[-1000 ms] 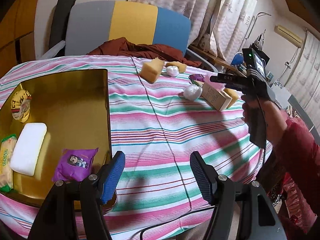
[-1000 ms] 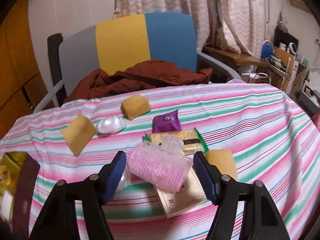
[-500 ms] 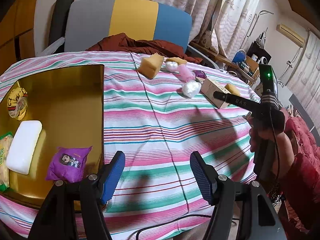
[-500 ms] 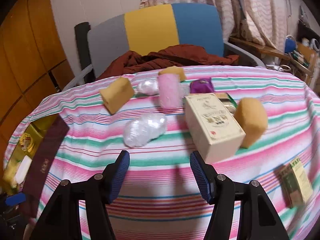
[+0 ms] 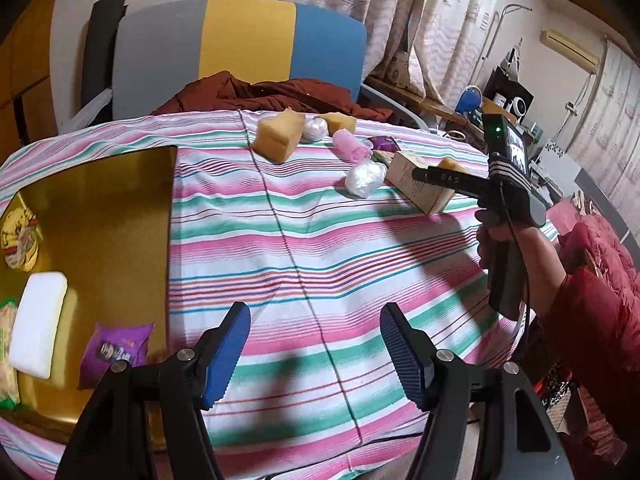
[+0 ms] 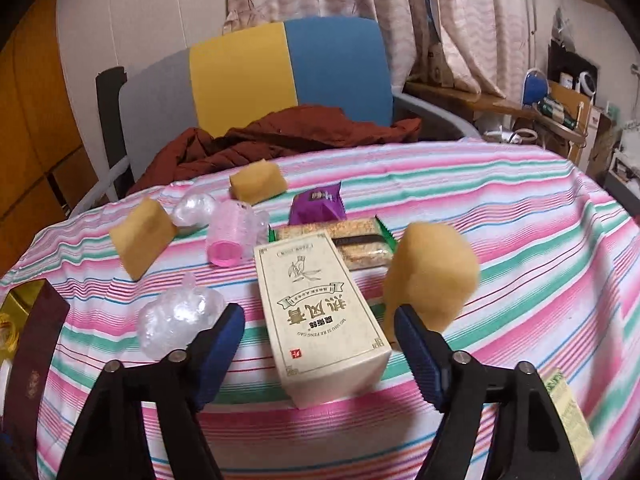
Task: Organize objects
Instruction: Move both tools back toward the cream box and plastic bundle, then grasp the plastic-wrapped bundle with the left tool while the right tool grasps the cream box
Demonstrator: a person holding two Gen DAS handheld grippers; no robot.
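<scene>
My right tongs [image 6: 320, 344] are opening around the cream box [image 6: 320, 312] on the striped desk [image 6: 520, 240], pads not yet touching it; my left tongs [image 5: 314, 350] hang open and empty beside the gold tray [image 5: 100, 208]. I judge this the approach to a pickup: next I must settle lower, close squarely on the box's sides, then carry it trayward. Its lid reads "MO SHU SI RE FENG GAO". Beyond lie a pink roller [image 6: 232, 236] and purple packet [image 6: 318, 208].

Bare cloth [image 5: 320, 248] mid-table; cream box [image 6: 320, 312] blocks right claw [image 6: 320, 344].
</scene>
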